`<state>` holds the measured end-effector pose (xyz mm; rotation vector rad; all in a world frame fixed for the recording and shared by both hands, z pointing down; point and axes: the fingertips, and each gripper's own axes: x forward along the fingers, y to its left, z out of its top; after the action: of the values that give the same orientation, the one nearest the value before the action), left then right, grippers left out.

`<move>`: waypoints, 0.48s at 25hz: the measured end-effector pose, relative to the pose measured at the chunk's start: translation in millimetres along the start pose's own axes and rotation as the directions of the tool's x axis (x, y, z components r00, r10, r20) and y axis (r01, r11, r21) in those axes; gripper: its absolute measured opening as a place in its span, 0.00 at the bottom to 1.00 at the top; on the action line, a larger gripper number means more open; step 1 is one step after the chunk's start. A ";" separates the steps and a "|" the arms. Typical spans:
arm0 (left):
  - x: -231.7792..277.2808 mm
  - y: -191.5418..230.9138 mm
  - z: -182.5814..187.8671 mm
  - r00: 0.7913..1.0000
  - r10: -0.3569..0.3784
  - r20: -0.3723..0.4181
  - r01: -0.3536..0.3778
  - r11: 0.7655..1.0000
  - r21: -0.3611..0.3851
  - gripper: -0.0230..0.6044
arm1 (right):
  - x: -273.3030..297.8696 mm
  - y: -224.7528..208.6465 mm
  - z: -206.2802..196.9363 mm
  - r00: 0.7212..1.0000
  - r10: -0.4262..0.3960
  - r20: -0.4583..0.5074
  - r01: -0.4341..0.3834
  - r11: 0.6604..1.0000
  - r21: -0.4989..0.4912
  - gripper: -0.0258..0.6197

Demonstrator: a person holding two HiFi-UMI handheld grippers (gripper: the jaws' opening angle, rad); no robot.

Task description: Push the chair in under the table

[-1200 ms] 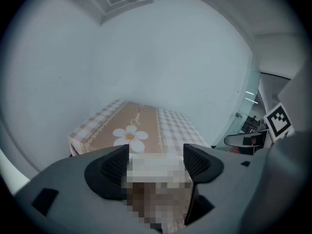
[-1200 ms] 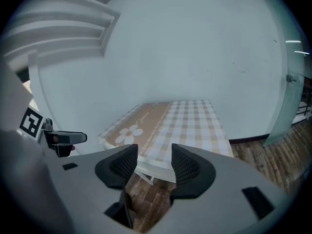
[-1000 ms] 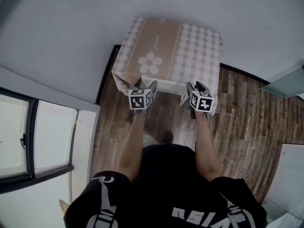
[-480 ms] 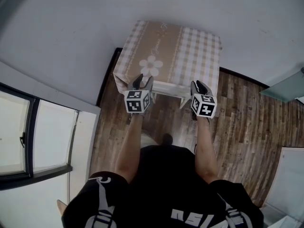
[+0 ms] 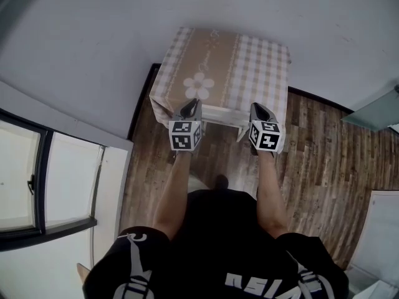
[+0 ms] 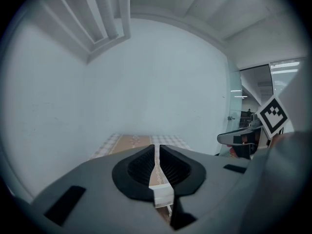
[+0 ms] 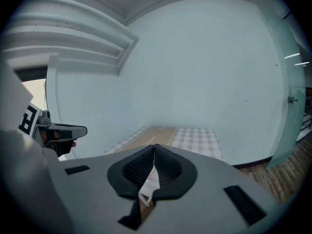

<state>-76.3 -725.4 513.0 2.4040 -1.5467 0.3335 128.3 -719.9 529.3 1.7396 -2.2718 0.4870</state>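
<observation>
**Two empty jaws, chair (image 5: 219,113) nearly in**

Left gripper (image 5: 191,104) and right gripper (image 5: 257,107) have just been closing and are now standing shut, empty, above the chair back, which is sitting under the worktop (image 5: 249,61) edge. Any last push should be pressing both ends evenly.

Of the chair (image 5: 221,114) only a white strip of its back shows, between the left gripper (image 5: 191,107) and the right gripper (image 5: 257,109). Seat and legs lie hidden under the checked tablecloth (image 5: 262,67), whose printed script is too small to read. The person's hands are hidden behind the marker cubes (image 5: 185,134).

In each gripper view that gripper's own grey body blocks everything from 4 to 8 o'clock. The left jaws have just been closing with nothing between them, and the slit shows only a white sliver of chair.

In the head view the picture's edges cut the window (image 5: 37,179) at 9 o'clock and a glass panel (image 5: 374,111) at 3 o'clock.
</observation>
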 end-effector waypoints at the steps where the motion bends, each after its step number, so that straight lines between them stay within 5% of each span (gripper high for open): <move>1: -1.1 -0.7 0.0 1.000 0.004 0.003 -0.004 1.000 0.003 0.12 | -1.3 0.5 -0.3 1.000 0.000 0.001 0.000 1.000 0.000 0.06; 12: -4.1 3.7 -9.0 0.999 0.034 -0.024 -0.034 0.999 -0.011 0.08 | -5.1 3.6 -3.2 1.000 0.012 0.014 -0.013 1.000 0.028 0.06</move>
<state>-81.7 -720.3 520.4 2.3591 -1.5760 0.3585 126.1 -713.2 529.9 1.7478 -2.2971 0.5133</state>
